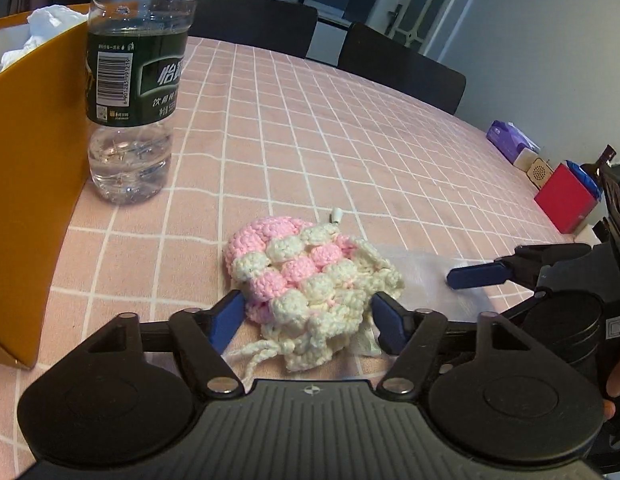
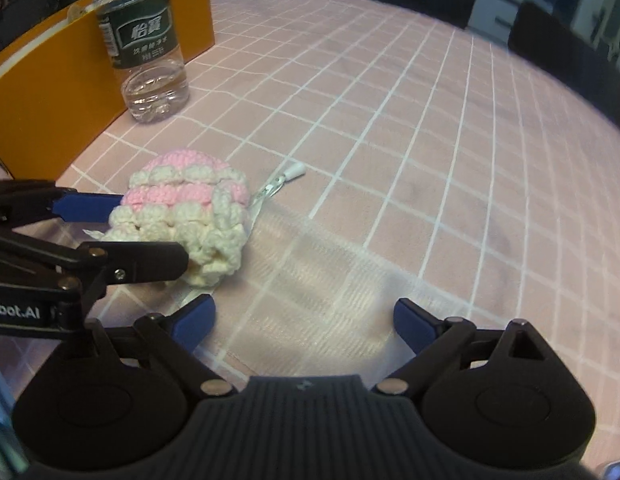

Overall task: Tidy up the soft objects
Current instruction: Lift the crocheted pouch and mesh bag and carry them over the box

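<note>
Pouch [image 1: 306, 276] between spread left fingers [image 1: 230, 316] | right fingers [image 2: 192, 320] spread over mesh bag [image 2: 322, 292]

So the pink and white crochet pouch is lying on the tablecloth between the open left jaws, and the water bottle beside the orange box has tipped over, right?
Not quite. The water bottle stands upright beside the orange box, as the left wrist view shows. The rest holds: the pink and white crochet pouch lies on the tablecloth between the open jaws of the left gripper.

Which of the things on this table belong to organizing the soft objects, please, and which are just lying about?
Belong:
crocheted pouch
sheer mesh bag
left hand-held gripper
right hand-held gripper

Lying about:
water bottle
orange box
red box
purple tissue pack
</note>
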A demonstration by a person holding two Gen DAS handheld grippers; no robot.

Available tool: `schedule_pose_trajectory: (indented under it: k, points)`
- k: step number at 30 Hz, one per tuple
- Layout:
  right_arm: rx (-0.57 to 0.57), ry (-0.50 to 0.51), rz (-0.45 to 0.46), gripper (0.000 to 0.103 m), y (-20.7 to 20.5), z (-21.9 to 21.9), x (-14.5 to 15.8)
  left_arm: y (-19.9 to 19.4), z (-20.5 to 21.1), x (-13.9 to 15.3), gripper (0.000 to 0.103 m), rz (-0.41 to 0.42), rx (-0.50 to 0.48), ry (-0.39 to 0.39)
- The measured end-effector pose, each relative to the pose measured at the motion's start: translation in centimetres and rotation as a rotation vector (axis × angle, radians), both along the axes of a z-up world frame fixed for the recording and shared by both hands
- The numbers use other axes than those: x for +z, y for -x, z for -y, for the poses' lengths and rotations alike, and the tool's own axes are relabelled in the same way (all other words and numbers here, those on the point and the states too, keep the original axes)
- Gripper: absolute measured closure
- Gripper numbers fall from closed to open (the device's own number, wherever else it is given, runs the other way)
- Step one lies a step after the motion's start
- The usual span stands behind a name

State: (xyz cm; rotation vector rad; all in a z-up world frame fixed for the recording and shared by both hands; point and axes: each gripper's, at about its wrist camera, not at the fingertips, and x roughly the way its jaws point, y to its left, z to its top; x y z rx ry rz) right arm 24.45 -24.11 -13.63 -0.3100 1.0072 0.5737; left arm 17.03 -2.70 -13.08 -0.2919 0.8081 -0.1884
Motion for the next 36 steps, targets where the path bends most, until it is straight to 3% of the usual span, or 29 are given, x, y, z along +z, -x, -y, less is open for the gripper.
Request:
schedule_pose_trajectory:
  k: [2, 4, 7, 10, 12, 15, 23, 36]
  points:
    - [0.009, 0.002, 0.009, 0.008, 0.3, -0.2, 0.0, 0.0, 0.1, 0.0, 0.043, 0.009, -0.001, -0.008]
    - [0.014, 0.001, 0.011, 0.012, 0.5, -0.2, 0.3, 0.1, 0.1, 0.0, 0.050, 0.015, -0.001, -0.016]
    - [0.043, -0.007, 0.024, 0.031, 1.1, -0.5, 0.9, 0.2, 0.1, 0.0, 0.058, 0.023, -0.008, -0.023]
    - [0.067, -0.013, 0.041, 0.055, 1.5, -0.8, 1.4, 0.4, 0.2, 0.1, 0.065, 0.036, -0.012, -0.038]
    - [0.068, -0.010, 0.053, 0.086, 1.5, -0.7, 1.5, 0.6, 0.2, 0.2, 0.067, 0.044, -0.013, -0.046]
    - [0.061, 0.004, 0.063, 0.103, 1.4, -0.5, 1.5, 0.8, 0.2, 0.4, 0.068, 0.045, -0.012, -0.053]
    - [0.015, -0.024, 0.052, 0.103, 1.3, 0.2, 2.8, 2.5, -0.3, 2.4, 0.071, 0.096, -0.024, -0.081]
    - [0.066, -0.174, 0.214, 0.103, 5.2, -1.0, 11.3, 8.8, -3.5, 9.6, 0.071, 0.293, -0.030, -0.113]
